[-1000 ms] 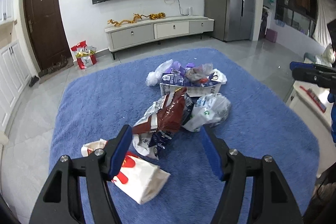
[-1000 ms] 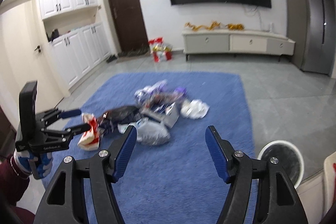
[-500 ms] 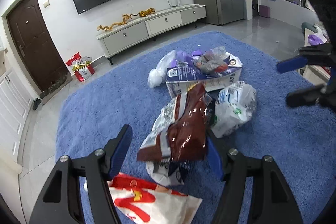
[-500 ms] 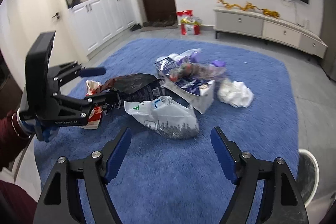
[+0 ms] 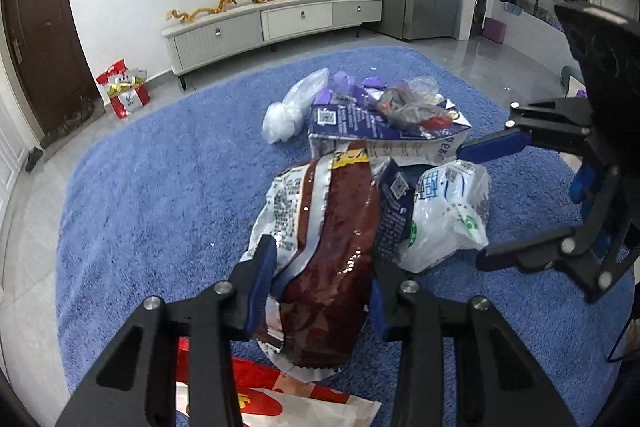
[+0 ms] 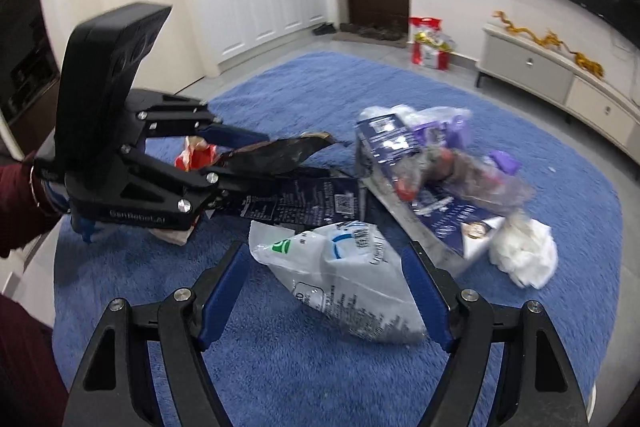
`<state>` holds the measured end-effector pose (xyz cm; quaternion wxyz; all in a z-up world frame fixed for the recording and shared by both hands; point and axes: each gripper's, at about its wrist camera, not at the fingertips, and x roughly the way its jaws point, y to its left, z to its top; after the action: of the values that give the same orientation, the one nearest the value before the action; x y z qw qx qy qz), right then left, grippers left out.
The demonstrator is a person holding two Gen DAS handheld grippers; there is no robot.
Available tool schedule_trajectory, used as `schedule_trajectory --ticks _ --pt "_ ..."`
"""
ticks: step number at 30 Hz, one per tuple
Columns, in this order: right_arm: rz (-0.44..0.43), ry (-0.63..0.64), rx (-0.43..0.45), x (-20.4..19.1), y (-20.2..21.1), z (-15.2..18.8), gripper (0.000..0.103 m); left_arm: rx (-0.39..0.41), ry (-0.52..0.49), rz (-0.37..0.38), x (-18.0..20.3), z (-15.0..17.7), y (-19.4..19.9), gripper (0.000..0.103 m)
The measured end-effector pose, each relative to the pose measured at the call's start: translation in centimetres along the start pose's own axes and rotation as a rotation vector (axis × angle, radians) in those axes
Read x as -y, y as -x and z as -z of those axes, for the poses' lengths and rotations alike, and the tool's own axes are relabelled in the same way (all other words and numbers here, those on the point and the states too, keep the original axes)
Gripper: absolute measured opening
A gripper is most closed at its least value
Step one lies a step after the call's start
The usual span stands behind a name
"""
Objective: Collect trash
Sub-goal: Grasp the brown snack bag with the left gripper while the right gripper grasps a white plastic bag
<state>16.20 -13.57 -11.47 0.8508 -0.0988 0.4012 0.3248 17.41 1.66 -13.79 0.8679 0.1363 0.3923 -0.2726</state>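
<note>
While my left gripper (image 5: pixel 320 287) is clamping the brown snack bag (image 5: pixel 332 251), my right gripper (image 6: pixel 324 291) is straddling the white plastic bag (image 6: pixel 344 275), jaws spread.

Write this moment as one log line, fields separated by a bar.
left gripper: closing around brown snack bag | right gripper: open around white plastic bag | both on blue rug
</note>
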Motion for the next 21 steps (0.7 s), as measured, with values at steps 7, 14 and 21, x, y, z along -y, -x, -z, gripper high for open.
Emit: schedule_trajectory --ticks 7,14,21 --pt "0.002 0.002 -0.006 0.3 -0.5 0.2 0.071 -0.003 0.039 0.024 -0.9 -0.1 -0.2 0.039" --pt "0.034 -0.009 -0.01 0.1 -0.3 0.9 0.053 0.024 0.104 0.051 -1.8 -0.2 0.9 0.023" --pt "0.072 -0.067 -0.018 -0.2 0.6 1.8 0.025 0.054 0.139 0.014 -1.6 -0.2 2.8 0.011"
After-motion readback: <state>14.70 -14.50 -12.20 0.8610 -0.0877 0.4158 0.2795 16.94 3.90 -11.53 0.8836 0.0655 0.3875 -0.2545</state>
